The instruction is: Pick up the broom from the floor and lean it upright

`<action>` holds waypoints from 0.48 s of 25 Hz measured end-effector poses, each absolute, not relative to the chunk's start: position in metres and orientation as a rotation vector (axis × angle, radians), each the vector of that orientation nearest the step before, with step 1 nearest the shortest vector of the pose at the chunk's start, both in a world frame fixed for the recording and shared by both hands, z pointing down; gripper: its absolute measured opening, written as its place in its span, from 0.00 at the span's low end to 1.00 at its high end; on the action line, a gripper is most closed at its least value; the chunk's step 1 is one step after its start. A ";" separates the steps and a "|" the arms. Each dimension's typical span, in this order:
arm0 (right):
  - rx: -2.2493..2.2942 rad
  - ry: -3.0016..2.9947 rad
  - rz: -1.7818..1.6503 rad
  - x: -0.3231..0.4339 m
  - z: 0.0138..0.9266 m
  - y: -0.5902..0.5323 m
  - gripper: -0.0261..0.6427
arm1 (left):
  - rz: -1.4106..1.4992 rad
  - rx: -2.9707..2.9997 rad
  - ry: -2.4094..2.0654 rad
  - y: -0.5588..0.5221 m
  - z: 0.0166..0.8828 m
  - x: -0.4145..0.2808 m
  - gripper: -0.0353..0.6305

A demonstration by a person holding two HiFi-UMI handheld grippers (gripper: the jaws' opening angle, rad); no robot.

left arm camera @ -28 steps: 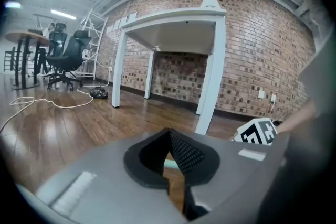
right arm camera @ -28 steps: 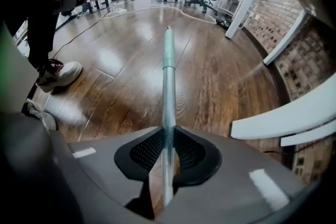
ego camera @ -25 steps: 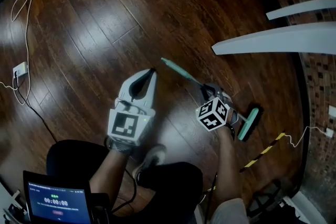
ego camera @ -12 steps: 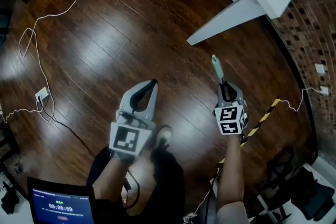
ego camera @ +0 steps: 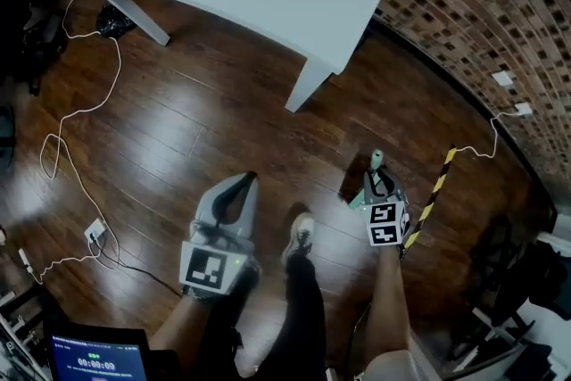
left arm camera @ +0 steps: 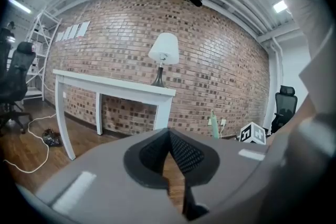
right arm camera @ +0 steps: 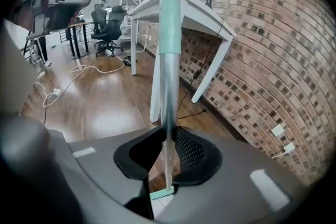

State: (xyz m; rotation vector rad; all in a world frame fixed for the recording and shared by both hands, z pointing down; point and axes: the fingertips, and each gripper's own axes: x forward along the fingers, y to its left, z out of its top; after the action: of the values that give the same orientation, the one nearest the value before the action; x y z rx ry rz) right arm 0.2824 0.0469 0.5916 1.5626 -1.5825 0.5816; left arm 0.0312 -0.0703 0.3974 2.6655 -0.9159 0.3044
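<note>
Two grippers in shot: the right gripper, right of centre in the head view, is clamped on the broom, jaws just eased a touch wider but the shaft's pinched between them. Handle runs straight up the middle of the right gripper view, teal brush end at the bottom. Left gripper is closed on nothing. Only writing: tablet bottom left, timer maybe 00:00:09, pretty blurry
</note>
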 end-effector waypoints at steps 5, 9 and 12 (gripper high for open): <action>1.715 -1.594 0.618 0.314 0.570 0.027 0.17 | 0.352 2.708 -0.914 -0.089 0.383 0.056 0.06; 1.728 -1.621 0.599 0.332 0.568 -0.004 0.17 | 0.385 2.679 -0.966 -0.103 0.369 0.072 0.06; 1.710 -1.652 0.603 0.337 0.570 -0.030 0.17 | 0.433 2.655 -0.990 -0.107 0.363 0.080 0.06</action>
State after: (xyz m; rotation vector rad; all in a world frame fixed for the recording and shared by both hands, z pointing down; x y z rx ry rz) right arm 0.3370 -0.0303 0.5702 1.7102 -1.6522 0.6032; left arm 0.0802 -0.1069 0.3629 2.6545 -0.9903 0.4335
